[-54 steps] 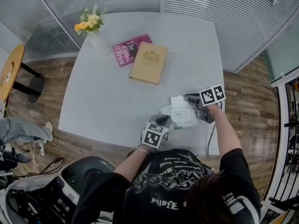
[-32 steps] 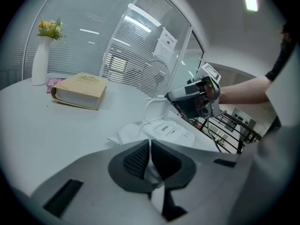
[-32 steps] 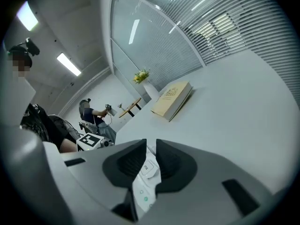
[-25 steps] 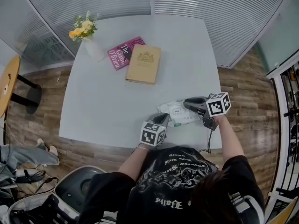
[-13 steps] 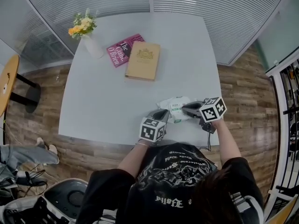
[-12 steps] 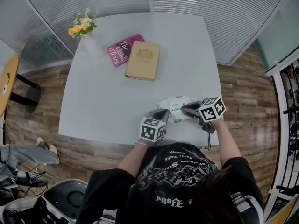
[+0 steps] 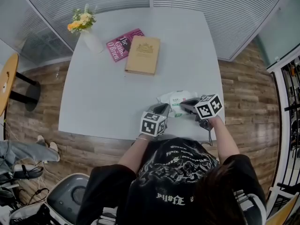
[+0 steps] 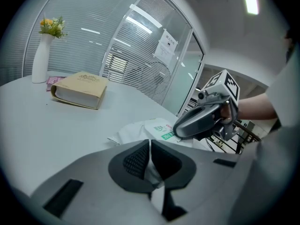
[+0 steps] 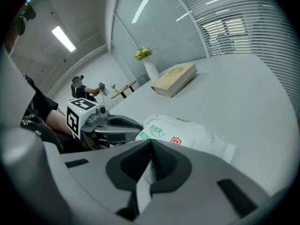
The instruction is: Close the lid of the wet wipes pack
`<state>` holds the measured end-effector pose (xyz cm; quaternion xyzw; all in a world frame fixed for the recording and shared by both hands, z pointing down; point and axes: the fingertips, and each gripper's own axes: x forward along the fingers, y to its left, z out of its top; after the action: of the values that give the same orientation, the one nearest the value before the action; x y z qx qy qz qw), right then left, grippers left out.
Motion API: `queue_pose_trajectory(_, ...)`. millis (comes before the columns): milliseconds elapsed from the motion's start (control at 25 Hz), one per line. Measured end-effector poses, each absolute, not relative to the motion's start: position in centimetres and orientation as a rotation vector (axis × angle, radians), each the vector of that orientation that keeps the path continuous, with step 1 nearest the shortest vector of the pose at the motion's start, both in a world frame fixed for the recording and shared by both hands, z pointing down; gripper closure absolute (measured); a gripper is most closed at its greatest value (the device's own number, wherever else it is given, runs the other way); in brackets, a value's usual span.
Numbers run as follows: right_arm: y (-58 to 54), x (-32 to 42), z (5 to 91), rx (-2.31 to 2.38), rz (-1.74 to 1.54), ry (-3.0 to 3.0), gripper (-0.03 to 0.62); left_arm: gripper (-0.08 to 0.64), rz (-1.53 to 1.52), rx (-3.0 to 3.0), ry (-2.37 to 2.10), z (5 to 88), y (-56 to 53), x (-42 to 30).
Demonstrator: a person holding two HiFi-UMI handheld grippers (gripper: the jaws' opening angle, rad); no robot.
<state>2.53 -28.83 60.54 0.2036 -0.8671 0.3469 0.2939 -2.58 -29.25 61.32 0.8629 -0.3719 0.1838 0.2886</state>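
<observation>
The white wet wipes pack (image 7: pixel 176 99) with green print lies near the table's front edge, between my two grippers. Its top looks flat, with no lid standing up. My left gripper (image 7: pixel 163 109) is shut on the pack's near left edge; in the left gripper view (image 8: pixel 149 143) white wrapper shows between the closed pads, and the pack (image 8: pixel 157 128) stretches beyond them. My right gripper (image 7: pixel 184 106) is shut with nothing held, its tips low over the right side of the pack's top. In the right gripper view (image 9: pixel 151 144) the pack (image 9: pixel 187 132) lies just past the closed tips.
A tan book (image 7: pixel 143 55) and a pink book (image 7: pixel 123 43) lie at the far side of the grey table (image 7: pixel 108 93). A white vase with flowers (image 7: pixel 86 29) stands at the far left corner. The table's front edge runs just below both grippers.
The pack's lid, standing up in the oldest frame, now lies flat. My right gripper has closed its jaws and come down and left over the pack. The left gripper has stayed put.
</observation>
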Motion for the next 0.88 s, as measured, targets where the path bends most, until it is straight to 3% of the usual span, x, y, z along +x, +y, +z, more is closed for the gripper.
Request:
queue_pose_trajectory(480,-28.95,2.16,61.55,0.697,0.696,-2.121,0.592,0.543,0.497,2.31,-1.034,61.45,-29.26,-2.65)
queue_pose_trajectory(880,-28.95,2.5,61.45,0.868,0.749,-2.158,0.592,0.543,0.479,2.27,-1.126,61.0,-28.98,-2.97)
